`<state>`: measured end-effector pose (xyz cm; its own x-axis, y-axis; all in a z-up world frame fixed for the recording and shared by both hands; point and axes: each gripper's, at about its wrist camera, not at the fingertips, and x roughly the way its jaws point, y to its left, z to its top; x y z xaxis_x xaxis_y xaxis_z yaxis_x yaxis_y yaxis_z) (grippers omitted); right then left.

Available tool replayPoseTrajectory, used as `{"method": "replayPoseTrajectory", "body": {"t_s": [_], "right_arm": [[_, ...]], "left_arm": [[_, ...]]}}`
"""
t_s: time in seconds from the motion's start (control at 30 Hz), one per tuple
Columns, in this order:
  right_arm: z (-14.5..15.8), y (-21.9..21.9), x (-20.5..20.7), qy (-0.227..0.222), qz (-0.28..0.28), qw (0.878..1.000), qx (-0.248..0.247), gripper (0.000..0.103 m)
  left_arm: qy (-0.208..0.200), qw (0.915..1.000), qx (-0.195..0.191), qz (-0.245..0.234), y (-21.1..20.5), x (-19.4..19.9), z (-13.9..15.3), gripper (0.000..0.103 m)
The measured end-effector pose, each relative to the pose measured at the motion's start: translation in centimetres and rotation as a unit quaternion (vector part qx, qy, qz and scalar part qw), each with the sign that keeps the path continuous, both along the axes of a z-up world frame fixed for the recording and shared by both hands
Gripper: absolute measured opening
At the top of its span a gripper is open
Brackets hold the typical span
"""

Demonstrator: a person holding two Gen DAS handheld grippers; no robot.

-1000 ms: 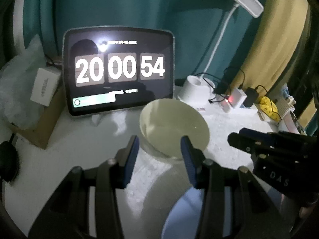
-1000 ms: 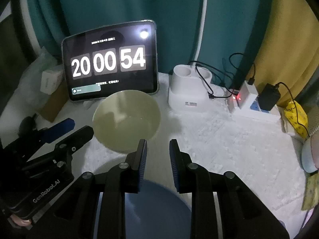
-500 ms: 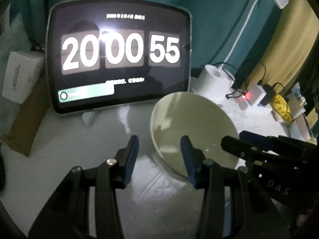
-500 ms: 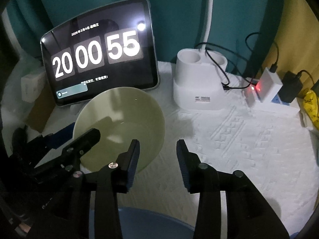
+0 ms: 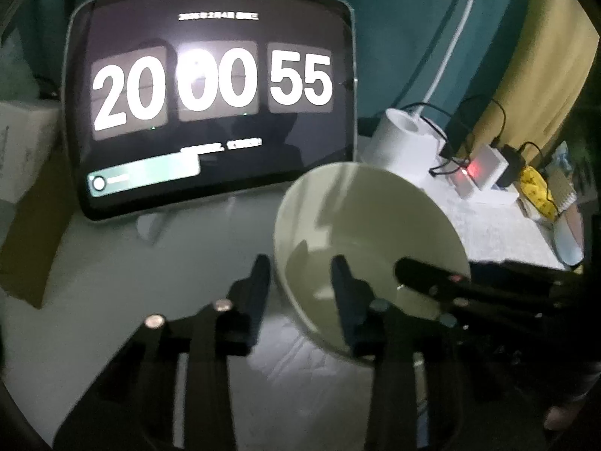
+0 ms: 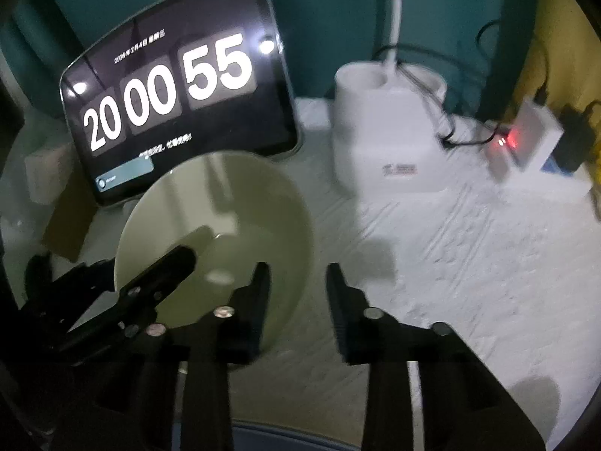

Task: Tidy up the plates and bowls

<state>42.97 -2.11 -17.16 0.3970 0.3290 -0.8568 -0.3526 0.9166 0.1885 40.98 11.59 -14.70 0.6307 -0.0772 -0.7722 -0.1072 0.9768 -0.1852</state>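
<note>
Pale green bowl (image 5: 372, 233) sits upright on the white textured cloth (image 6: 469, 248) covering the table, mouth up, round so no long axis to call. It's at the centre-left of the table, just in front of the tablet (image 5: 210, 97) showing a 20 00 55 clock.

My left gripper (image 5: 300, 274) straddles the bowl's left rim: one of its fingers (image 5: 259, 282) outside on the cloth, the other inside over the bowl's floor. Jaws have just been closing, rim wall between them, but I see a gap on the outer side, so no grip yet. My right gripper (image 6: 296, 282) straddles the right rim the same way: one finger (image 6: 259, 289) inside the bowl, the other out over the cloth. Also just been closing, rim between, pads not clearly pressing. Each gripper shows in the other's view, both tips over the bowl interior, close together.

Near edge: blue plate (image 6: 285, 438), only a sliver showing under my right gripper. Right of the bowl, well apart: white lamp base (image 6: 387, 139) with its neck going up. Further right: power strip (image 6: 526, 139) with red light, black cables, plug adapter. Far right something yellow (image 5: 533, 188). Left of the tablet: cardboard box (image 5: 26, 225) with a white box on it. Teal curtain behind.
</note>
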Motion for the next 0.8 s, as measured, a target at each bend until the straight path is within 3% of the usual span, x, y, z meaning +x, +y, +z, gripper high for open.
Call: {"method": "replayPoseTrajectory", "body": {"t_s": [0.27, 0.43, 0.8], "right_arm": [[0.5, 0.7, -0.9, -0.018, -0.001, 1.000, -0.024, 0.021], [1.4, 0.2, -1.2, -0.024, -0.001, 0.999, -0.021, 0.014], [4.8, -1.6, -3.4, -0.058, -0.008, 0.998, -0.003, 0.013]], "left_arm": [[-0.005, 0.9999, 0.016, 0.002, -0.1, -0.6, 0.4, 0.022], [-0.011, 0.9998, 0.016, 0.004, -0.4, -1.2, 0.9, 0.022], [-0.040, 0.9990, 0.021, 0.001, -2.0, -3.4, 3.5, 0.022]]}}
